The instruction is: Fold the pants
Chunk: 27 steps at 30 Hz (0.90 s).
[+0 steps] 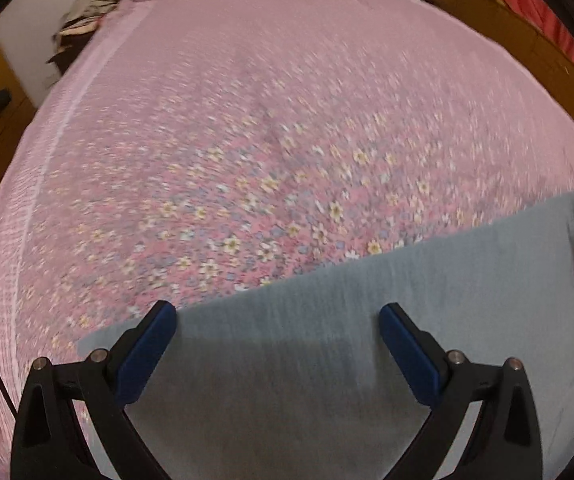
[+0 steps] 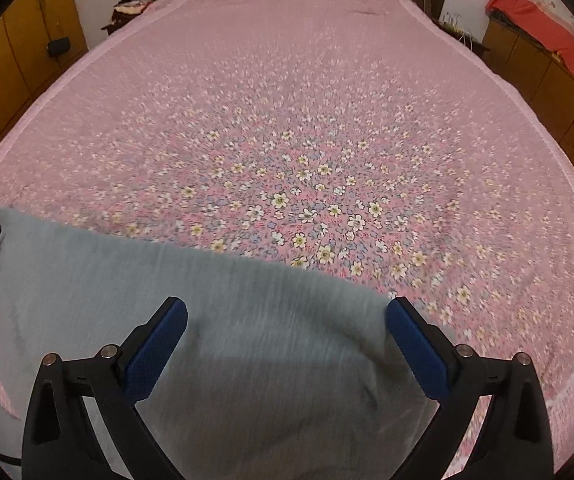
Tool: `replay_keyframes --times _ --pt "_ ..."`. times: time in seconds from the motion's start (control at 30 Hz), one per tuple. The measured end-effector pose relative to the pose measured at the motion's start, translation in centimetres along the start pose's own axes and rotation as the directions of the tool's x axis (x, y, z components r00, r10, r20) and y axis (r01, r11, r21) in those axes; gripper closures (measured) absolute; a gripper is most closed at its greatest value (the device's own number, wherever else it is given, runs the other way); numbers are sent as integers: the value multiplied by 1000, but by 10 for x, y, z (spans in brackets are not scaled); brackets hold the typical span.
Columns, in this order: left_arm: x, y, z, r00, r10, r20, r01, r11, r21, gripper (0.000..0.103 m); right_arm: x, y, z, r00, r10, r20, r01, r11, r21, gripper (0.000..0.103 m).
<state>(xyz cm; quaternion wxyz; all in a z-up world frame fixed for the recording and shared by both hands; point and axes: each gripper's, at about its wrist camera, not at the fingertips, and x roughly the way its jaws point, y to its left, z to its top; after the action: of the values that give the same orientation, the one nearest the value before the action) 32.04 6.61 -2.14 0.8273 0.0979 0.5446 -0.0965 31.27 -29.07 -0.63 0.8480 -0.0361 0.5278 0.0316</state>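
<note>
The left tool (image 1: 277, 320) hung with its blue-padded fingers (image 1: 147, 354) spread wide and nothing between them; below it lay the grey pants (image 1: 407, 320), flat on the bed, their far edge running just past the fingertips. The right tool (image 2: 287, 314) was likewise spread apart and held nothing; it hovered over the same grey cloth, whose right end sat near its right finger (image 2: 419, 348). At the left margin of the right wrist view a dark part of the other tool showed beside the cloth's far corner. Beyond the pants stretched the pink flowered bedspread (image 2: 307, 120), motion-blurred in both views; wooden cabinets (image 2: 19, 40) flanked the bed, with a red cloth (image 2: 559, 36) lying on the right-hand ones.
</note>
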Motion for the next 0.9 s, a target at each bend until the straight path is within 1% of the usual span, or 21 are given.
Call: replay_keyframes --times 0.07,0.1,0.2,0.3,0.4,0.47,0.63,0.67,0.73,0.77,0.8,0.83,0.87,0.9 --pt "10 -2 1 1000 17 -12 -16 998 53 0 10 0 1 1000 -1 -18 1 1000 -11 3" --pt "15 -2 1 1000 14 -15 -13 998 67 0 15 0 1 999 5 -32 -6 1000 -16 4" --pt "26 1 1 1000 -12 -22 13 998 67 0 34 -3 -2 997 30 -76 -32 999 -14 4" --pt "34 5 -2 999 -32 -9 33 997 76 0 42 -6 -6 996 49 -72 -50 999 -8 0" --pt "42 15 -7 998 -61 -15 62 996 57 0 47 -8 -7 995 70 -76 -71 997 -14 0" --pt "49 23 -7 998 -66 -12 66 996 61 0 49 -9 -9 994 76 -79 -77 997 -13 0" --pt "53 24 -12 999 -37 2 37 998 52 0 49 -7 -14 996 66 -58 -67 997 -23 0" --pt "50 19 -17 1000 -28 4 28 998 48 2 49 -6 -16 996 65 -53 -67 998 -23 0" --pt "41 2 -25 999 -36 12 35 998 56 14 47 -2 -21 997 60 -43 -61 998 -24 0" --pt "36 -3 -27 999 -42 19 40 997 68 28 46 0 -22 998 58 -38 -59 998 -24 0" --pt "30 -8 -31 998 -50 27 48 995 82 45 43 0 -27 998 58 -33 -59 998 -23 2" --pt "26 -12 -34 998 -53 33 49 995 90 53 40 1 -29 998 64 -23 -64 998 -23 4" --pt "21 -15 -38 997 -60 39 56 994 96 72 33 1 -31 997 70 -14 -70 997 -27 13" --pt "17 -18 -42 996 -71 47 67 993 97 86 26 4 -33 997 76 7 -76 996 -40 26"
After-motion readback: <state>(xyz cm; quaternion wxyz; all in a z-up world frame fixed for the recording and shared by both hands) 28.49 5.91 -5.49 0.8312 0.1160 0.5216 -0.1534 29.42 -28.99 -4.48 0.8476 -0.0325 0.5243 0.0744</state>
